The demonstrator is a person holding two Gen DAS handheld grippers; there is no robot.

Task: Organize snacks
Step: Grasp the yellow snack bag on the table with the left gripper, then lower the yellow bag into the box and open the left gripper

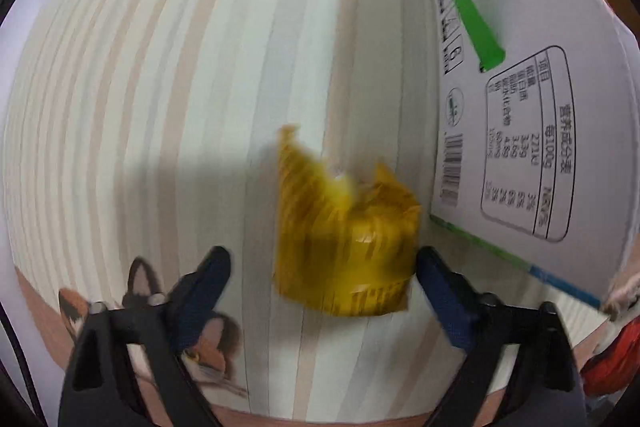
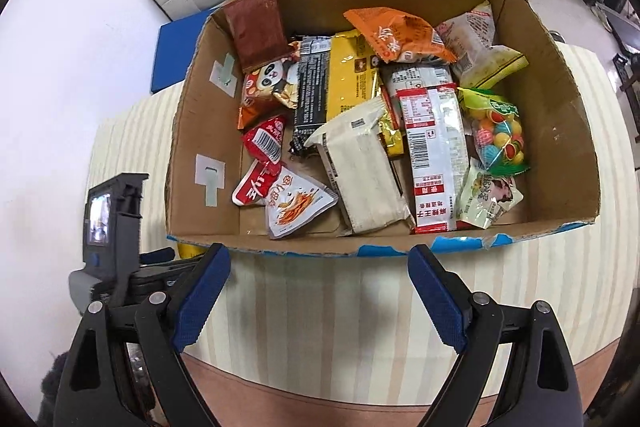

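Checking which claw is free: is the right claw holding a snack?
No. The right claw stands open over the striped tablecloth, nothing between its pads, short of the cardboard box.

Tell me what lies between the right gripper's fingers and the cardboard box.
Only bare striped tablecloth lies between the right gripper and the near wall of the cardboard box, as the right wrist view shows.

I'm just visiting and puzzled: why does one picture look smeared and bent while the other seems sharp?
Left wrist view: motion blur smears the yellow packet between the hand-held gripper's fingers, and a shadow crosses the striped cloth. Right wrist view: sharp, evenly lit; print on the snacks in the box is readable. Both views: the fisheye lens bends straight edges, with dark corners.
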